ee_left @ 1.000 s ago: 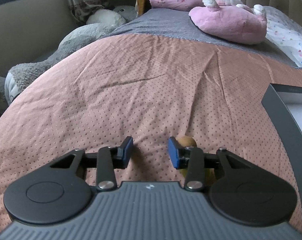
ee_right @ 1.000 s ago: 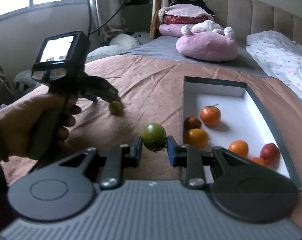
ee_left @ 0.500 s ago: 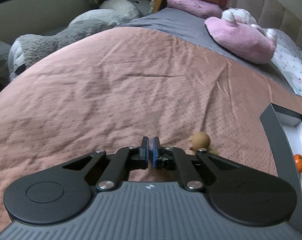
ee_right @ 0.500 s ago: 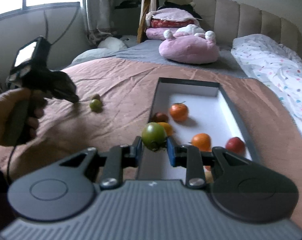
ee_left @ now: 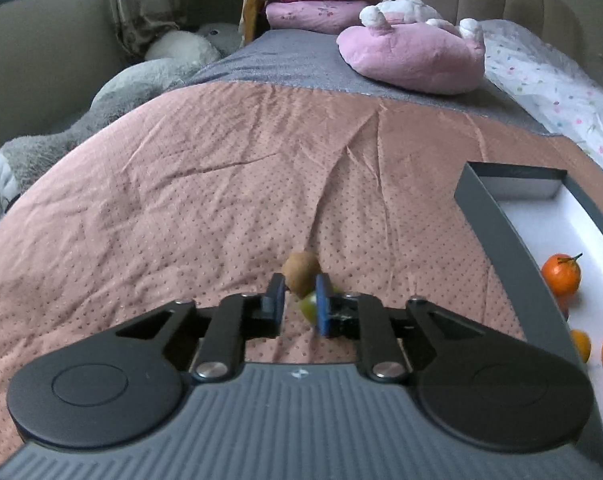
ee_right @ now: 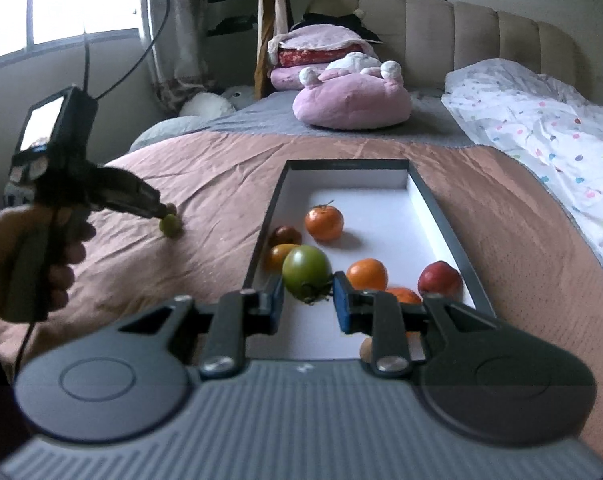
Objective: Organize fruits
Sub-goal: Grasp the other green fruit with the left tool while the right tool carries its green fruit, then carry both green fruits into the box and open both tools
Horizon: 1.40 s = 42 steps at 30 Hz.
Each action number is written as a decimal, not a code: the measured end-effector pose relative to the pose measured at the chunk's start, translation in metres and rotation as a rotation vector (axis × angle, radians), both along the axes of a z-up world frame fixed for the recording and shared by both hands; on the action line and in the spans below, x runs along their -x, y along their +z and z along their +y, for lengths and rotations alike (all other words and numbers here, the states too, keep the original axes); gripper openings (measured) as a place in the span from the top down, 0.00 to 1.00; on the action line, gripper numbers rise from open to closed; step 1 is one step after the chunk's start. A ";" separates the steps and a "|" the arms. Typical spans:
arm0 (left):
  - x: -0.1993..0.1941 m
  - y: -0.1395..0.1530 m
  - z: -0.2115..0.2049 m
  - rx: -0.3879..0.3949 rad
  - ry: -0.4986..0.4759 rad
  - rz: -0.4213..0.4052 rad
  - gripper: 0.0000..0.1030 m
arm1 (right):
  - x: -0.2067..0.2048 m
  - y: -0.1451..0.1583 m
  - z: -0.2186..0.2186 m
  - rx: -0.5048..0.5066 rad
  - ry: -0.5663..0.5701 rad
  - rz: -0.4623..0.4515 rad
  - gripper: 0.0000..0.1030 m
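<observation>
**Green tomato over the tray, small fruits at the other jaws**

A bed fills both views, covered by a dotted pink bedspread (ee_left: 221, 184) with a grey blanket (ee_left: 293, 60) beyond it. A pink plush toy (ee_left: 413, 56) lies on the grey part, folded bedding is stacked behind it, and a padded headboard (ee_right: 481, 28) runs along the wall. A white sheet with coloured dots (ee_right: 541, 128) lies on the far right, and a window (ee_right: 61, 0) lights the room from the left. A dark-rimmed tray (ee_right: 441, 216) with a white floor sits on the bedspread.

The right gripper (ee_right: 307, 302) has its jaws partly open, pressed against both sides of a green tomato (ee_right: 305, 270), which it holds above the near left part of the tray. Inside the tray lie a tangerine (ee_right: 324, 222), a dark red fruit (ee_right: 285, 235), a red fruit (ee_right: 439, 278) and several orange ones.

The left gripper (ee_left: 300, 306) has its jaws narrowly open on the bedspread, left of the tray. A brown fruit (ee_left: 300, 274) sits between the fingertips, with a green fruit (ee_left: 309, 306) just behind it against the right jaw. Whether the jaws grip either one cannot be told. In the right wrist view the left hand (ee_right: 41, 256) holds this gripper's handle, its tip at the green fruit.
</observation>
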<state>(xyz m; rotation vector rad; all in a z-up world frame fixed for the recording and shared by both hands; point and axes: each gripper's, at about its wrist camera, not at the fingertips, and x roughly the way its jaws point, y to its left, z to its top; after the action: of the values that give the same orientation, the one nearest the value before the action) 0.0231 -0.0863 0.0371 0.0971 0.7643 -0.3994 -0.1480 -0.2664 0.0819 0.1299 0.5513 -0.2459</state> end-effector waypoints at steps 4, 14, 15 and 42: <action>0.003 -0.001 -0.001 0.014 0.015 0.010 0.45 | 0.000 0.000 -0.004 -0.003 -0.002 -0.012 0.72; 0.014 -0.003 0.001 0.001 -0.005 0.001 0.32 | -0.010 -0.005 -0.024 -0.015 -0.048 -0.008 0.72; 0.013 -0.004 0.000 -0.005 -0.010 0.000 0.32 | -0.013 -0.006 -0.025 -0.014 -0.048 -0.005 0.72; 0.025 -0.011 -0.040 -0.048 -0.052 0.023 0.71 | -0.047 -0.023 -0.050 -0.062 -0.077 0.079 0.72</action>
<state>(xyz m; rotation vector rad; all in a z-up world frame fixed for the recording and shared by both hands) -0.0018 -0.1262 0.0257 0.1584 0.7950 -0.4324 -0.1013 -0.3164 0.0593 0.2024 0.6333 -0.3103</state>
